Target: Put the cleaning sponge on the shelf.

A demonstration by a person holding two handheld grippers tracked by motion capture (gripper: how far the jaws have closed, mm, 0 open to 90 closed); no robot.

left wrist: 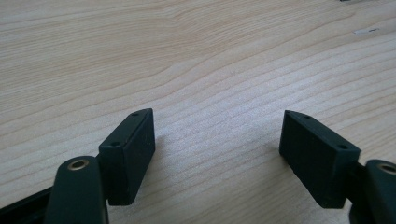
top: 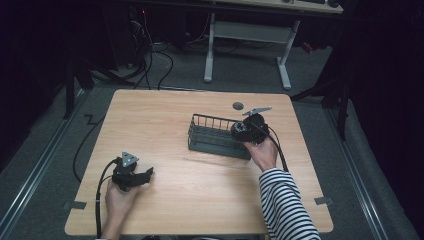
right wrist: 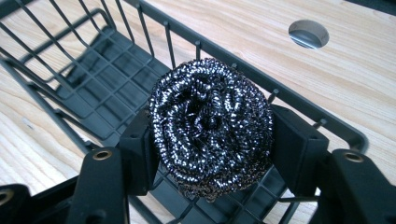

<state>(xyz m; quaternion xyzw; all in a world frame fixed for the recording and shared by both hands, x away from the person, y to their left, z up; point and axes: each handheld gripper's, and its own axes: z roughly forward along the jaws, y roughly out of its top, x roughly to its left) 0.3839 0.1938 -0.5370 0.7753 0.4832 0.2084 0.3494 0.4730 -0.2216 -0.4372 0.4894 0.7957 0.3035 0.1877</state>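
Observation:
A round steel-wool scourer (right wrist: pixel 210 116) sits between the pads of my right gripper (right wrist: pixel 214 140), which is shut on it. The pads touch it on both sides. It hangs over the right end of a dark wire basket (right wrist: pixel 116 70), just inside the rim. In the high view the right gripper (top: pixel 243 131) and scourer (top: pixel 240 129) are at the right end of the basket (top: pixel 212 137). My left gripper (top: pixel 146 174) rests on the near left of the wooden table (top: pixel 165 110). Its jaws (left wrist: pixel 217 135) stand open over bare wood with nothing between them.
A round cable hole (top: pixel 238 105) is in the tabletop just behind the basket, and shows again as a cable hole (right wrist: pixel 308 33) in the right gripper view. Behind the table, a white desk frame (top: pixel 250 35) and cables stand on the floor.

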